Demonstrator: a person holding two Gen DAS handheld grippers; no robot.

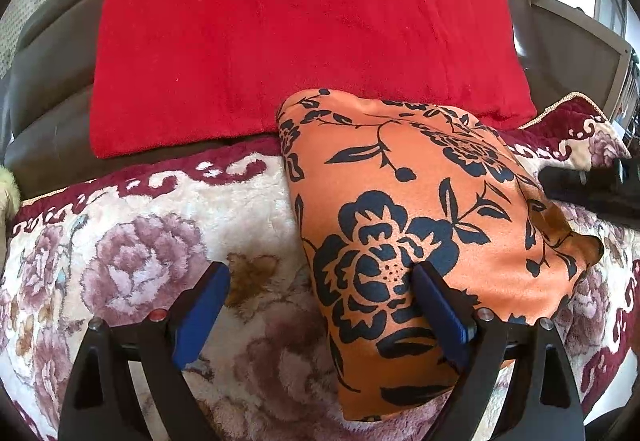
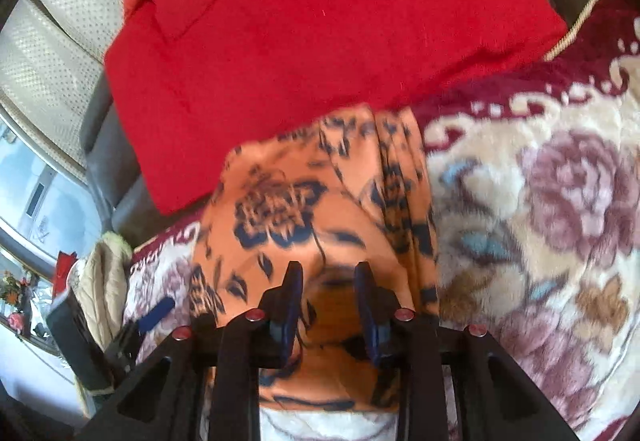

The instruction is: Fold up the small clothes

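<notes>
An orange garment with a dark blue flower print [image 1: 424, 225] lies folded on a plush floral blanket [image 1: 132, 241]. My left gripper [image 1: 320, 273] is open just above its near left edge, one finger over the cloth, one over the blanket. In the right wrist view the same garment [image 2: 320, 201] lies under my right gripper [image 2: 328, 269], whose blue pads [image 2: 294, 281] stand partly apart over the cloth with nothing clamped between them. The right gripper's body also shows at the right edge of the left wrist view [image 1: 592, 189].
A red fleece cloth [image 1: 304, 41] hangs over the dark sofa back [image 1: 48, 109] behind the blanket; it also shows in the right wrist view [image 2: 320, 21]. A pale yellow-green cloth [image 2: 104, 281] and the left gripper's blue tip [image 2: 156, 315] are at the left. Curtains and a window are behind.
</notes>
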